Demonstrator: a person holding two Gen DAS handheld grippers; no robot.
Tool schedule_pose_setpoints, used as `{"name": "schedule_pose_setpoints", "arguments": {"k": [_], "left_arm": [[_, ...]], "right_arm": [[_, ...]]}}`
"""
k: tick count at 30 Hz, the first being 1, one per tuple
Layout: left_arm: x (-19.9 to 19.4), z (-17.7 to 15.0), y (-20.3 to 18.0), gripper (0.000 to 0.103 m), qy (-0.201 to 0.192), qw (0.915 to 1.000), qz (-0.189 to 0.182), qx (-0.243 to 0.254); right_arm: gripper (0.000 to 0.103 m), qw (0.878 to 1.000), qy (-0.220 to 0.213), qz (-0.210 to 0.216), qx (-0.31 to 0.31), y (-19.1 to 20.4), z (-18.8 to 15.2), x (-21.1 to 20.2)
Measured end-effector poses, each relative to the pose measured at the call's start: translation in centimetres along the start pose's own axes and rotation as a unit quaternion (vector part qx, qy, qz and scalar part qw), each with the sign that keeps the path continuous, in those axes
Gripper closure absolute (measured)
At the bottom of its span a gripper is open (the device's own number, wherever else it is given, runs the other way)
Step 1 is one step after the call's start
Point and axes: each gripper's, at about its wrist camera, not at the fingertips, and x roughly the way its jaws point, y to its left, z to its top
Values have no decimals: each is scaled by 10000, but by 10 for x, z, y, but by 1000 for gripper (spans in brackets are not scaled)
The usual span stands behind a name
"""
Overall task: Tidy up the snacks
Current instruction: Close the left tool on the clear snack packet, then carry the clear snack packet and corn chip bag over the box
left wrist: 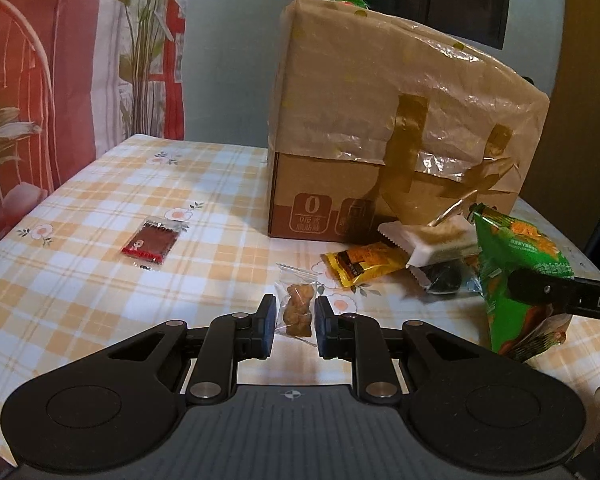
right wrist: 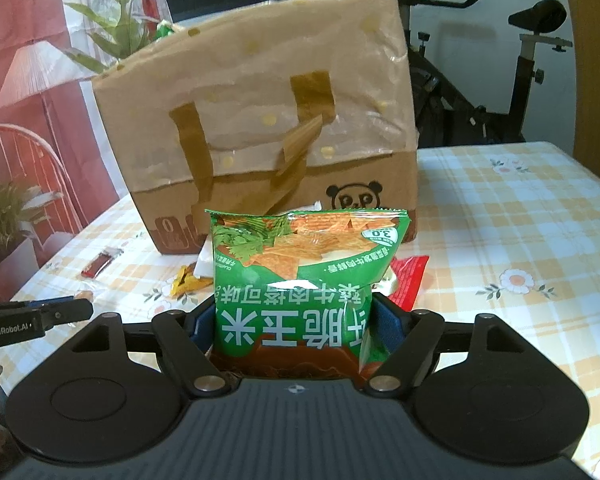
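My left gripper (left wrist: 296,316) is shut on a small clear packet with a brown snack (left wrist: 298,311), low over the checked tablecloth. My right gripper (right wrist: 296,320) is shut on a green chip bag (right wrist: 300,280), held upright in front of the taped cardboard box (right wrist: 260,128); the same green chip bag (left wrist: 516,272) shows at the right of the left wrist view. In front of the cardboard box (left wrist: 380,120) lie a yellow packet (left wrist: 360,266), a white packet (left wrist: 432,240) and a dark packet (left wrist: 444,278). A red flat packet (left wrist: 150,242) lies apart to the left.
The table with the plaid cloth (left wrist: 80,280) runs to a left edge by a red printed curtain (left wrist: 40,80). A red wrapper (right wrist: 408,280) lies behind the green bag. An exercise bike (right wrist: 500,80) stands behind the table on the right.
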Motion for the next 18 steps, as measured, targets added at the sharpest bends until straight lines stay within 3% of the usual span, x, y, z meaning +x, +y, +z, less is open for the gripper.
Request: {"name": "schedule_pose_setpoints", "arguments": {"k": [7,18], "left_arm": [[-11,16,1,81,-258,9995,84,165],[-51,116,-2,81,-1221,9914,-465,22]], "right_arm": [[25,9997,-206,-43,-80,0,5,-10],[25,9897,-1232,323,-652,12,72,-50]]}}
